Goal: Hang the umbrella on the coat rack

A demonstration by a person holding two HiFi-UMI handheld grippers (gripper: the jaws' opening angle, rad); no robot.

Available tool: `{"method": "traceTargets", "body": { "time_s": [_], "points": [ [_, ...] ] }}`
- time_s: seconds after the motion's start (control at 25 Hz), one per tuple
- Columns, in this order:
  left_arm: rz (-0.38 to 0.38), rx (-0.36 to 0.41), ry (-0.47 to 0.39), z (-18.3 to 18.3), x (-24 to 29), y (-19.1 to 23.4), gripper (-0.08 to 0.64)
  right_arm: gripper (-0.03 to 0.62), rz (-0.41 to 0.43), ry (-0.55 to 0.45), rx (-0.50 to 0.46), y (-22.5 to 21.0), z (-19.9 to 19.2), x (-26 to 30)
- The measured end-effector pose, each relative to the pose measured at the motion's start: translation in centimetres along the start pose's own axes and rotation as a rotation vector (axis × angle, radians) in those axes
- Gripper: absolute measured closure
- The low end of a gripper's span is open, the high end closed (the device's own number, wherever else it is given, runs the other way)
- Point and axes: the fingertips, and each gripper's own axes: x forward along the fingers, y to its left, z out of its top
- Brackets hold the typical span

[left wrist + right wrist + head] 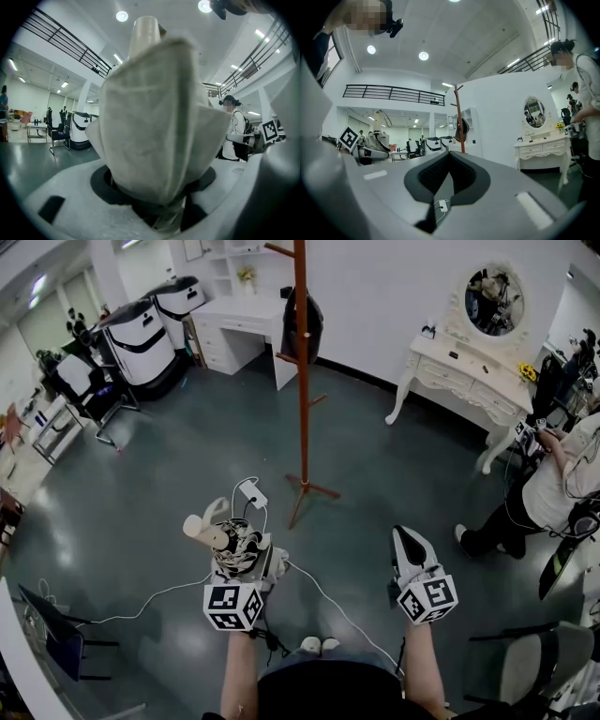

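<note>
Short of the coat rack [301,371], mid-floor, the left gripper [236,542] clamps the folded umbrella [208,529], handle outward — probably for hooking; the right gripper [405,540], jaws together, holds nothing.

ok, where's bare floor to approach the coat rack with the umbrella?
Bare floor between coat rack and vanity table, and left of the rack toward the white machines. Crowded: charger and cable lie before the rack's base, by the held umbrella; a person stands far right.
</note>
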Motion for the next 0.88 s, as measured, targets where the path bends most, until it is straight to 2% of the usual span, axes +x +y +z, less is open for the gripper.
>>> {"method": "traceTargets", "body": {
  "time_s": [0.36, 0.68, 0.88],
  "points": [
    [-0.015, -0.009, 0.03, -0.5, 1.8, 2.9, 0.265, 0.584, -0.008, 0.031, -0.003, 1.1, -1.3, 3.1],
    [0.008, -0.024, 0.027, -0.8, 5.7, 4.7, 0.265, 0.584, 0.018, 0.036, 0.004, -1.3, -2.2, 8.0],
    [0.052, -0.024, 0.029, -0.5, 11.1, 6.1, 0.265, 0.584, 0.067, 0.033, 0.016, -5.1, -2.8, 14.4]
  ]
}}
